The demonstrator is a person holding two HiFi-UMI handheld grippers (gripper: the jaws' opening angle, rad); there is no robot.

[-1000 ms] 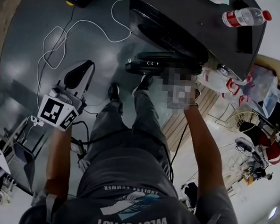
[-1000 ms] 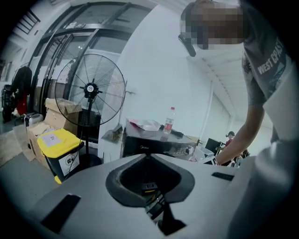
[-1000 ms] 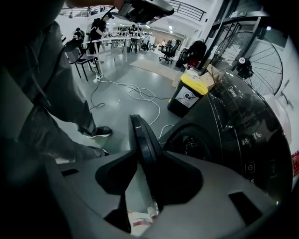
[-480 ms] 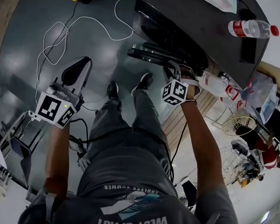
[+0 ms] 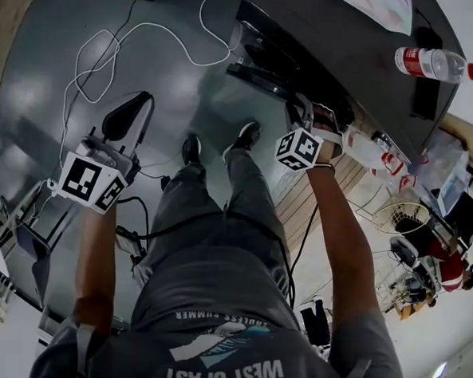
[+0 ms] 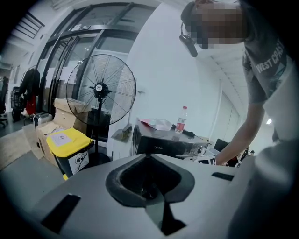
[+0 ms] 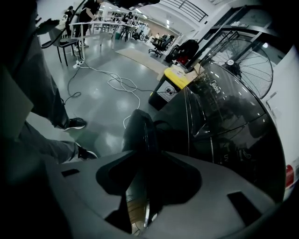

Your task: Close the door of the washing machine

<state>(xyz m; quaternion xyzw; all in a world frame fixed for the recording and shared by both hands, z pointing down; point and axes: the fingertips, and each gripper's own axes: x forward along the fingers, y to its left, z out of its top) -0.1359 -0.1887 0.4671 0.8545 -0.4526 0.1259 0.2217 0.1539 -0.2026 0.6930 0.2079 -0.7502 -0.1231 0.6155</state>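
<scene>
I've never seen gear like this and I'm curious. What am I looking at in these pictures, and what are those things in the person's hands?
A person stands at a dark washing machine, holding a two-jaw gripper in each hand. The head view comes from a camera on their head, looking down at their legs and arms; the patterned cubes belong to the grippers. The other two come from cameras riding on each gripper, looking along its jaws. The right gripper clamps the edge of the open door. The left gripper is off to the side, jaws together and empty. A bottle stands on the machine's top, and a white cable lies on the floor.
</scene>
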